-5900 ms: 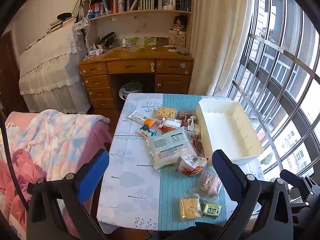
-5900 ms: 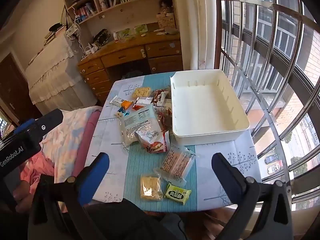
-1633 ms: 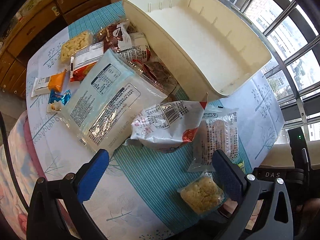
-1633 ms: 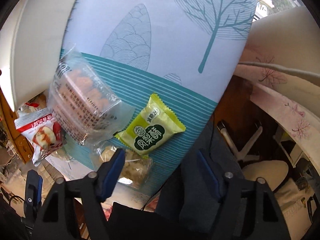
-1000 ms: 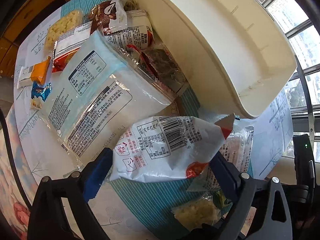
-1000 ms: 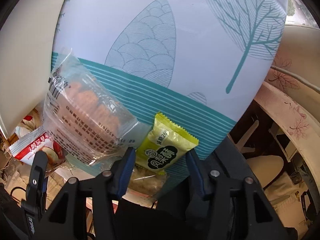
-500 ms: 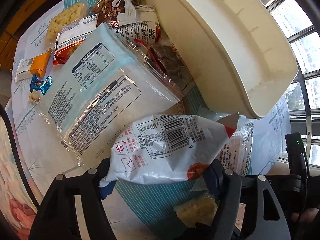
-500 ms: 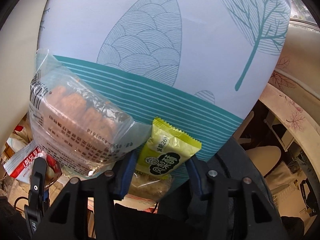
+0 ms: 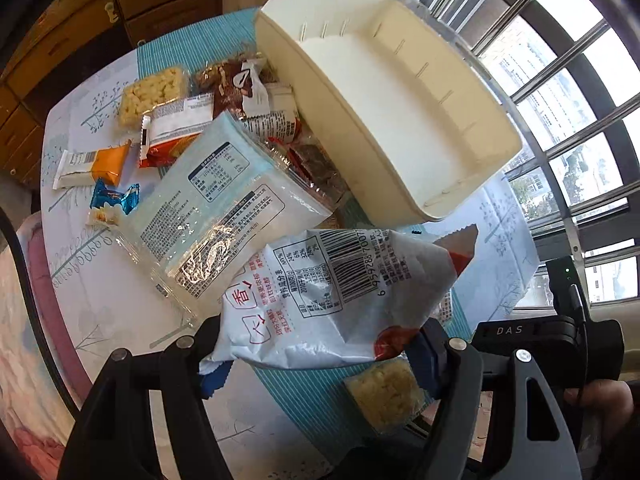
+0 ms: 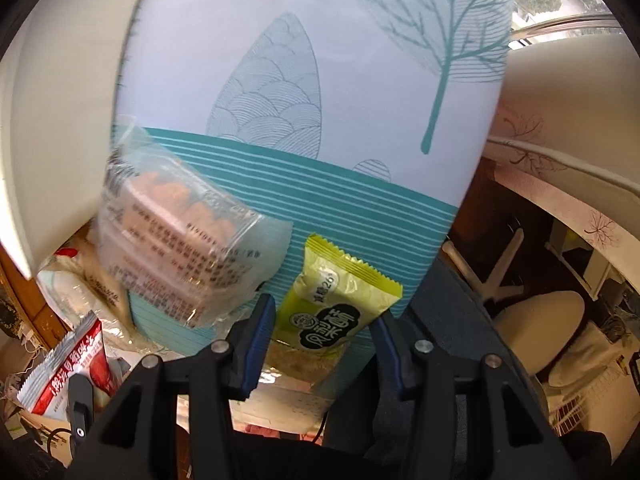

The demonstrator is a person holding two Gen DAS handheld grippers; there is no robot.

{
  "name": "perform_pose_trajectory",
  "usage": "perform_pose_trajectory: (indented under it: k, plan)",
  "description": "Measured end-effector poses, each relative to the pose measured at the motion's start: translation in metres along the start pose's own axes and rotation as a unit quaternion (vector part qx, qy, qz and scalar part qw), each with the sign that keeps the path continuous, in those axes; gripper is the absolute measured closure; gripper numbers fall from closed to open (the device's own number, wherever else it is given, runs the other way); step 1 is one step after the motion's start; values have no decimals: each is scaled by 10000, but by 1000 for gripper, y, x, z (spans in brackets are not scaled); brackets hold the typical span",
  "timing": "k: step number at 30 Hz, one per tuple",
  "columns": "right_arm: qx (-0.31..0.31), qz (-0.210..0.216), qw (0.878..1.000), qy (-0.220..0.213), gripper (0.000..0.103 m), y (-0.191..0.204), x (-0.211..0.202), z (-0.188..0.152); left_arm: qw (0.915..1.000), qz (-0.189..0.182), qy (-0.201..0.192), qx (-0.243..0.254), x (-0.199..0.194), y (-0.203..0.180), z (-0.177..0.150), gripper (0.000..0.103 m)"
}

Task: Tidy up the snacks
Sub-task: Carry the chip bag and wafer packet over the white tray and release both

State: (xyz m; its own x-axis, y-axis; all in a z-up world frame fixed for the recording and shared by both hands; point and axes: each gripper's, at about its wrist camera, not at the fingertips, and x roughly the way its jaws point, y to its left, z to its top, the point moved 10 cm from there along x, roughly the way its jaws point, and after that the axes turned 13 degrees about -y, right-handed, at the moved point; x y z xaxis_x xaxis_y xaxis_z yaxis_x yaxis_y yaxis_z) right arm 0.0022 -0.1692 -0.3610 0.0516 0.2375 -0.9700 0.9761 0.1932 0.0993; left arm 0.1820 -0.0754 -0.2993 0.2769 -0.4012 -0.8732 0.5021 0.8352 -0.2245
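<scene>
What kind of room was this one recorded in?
Likely a lived-in room at home, perhaps a bedroom or study: a wooden desk with drawers, a small table under a tree-print tablecloth strewn with snacks, and a barred window.

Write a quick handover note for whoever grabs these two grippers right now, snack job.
Left gripper: shut on the white-and-red snack bag, lifted near the white bin.
Right gripper: closed around the green snack packet at the table's near edge.
Done: nothing in the bin yet.
Left: bin both held packs, then the big blue-white pack, cracker pack and the small ones behind.
</scene>
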Motion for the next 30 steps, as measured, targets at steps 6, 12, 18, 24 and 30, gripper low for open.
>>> perform_pose_trajectory:
  k: [6, 12, 18, 24, 30]
  plan:
    - [-195, 421, 9972, -587, 55, 6, -28, -20, 9967, -329, -705, 244, -47, -20, 5, 32]
    - [-782, 912, 9852, -1224, 55, 5, -51, -45, 9880, -574, -1378, 389, -95, -32, -6, 32]
    - [-1417, 1266, 9642, -1850, 55, 36, -81, -49, 9809, -469, -1834, 446, -128, -28, -9, 31]
    - [-2021, 1625, 9407, -2187, 55, 64, -106, -46, 9748, -267, -2208, 165, -149, -20, 0, 31]
    - [-2626, 1835, 9114, -2583, 55, 85, -139, -29, 9700, -49, -2427, -125, -154, -26, 18, 31]
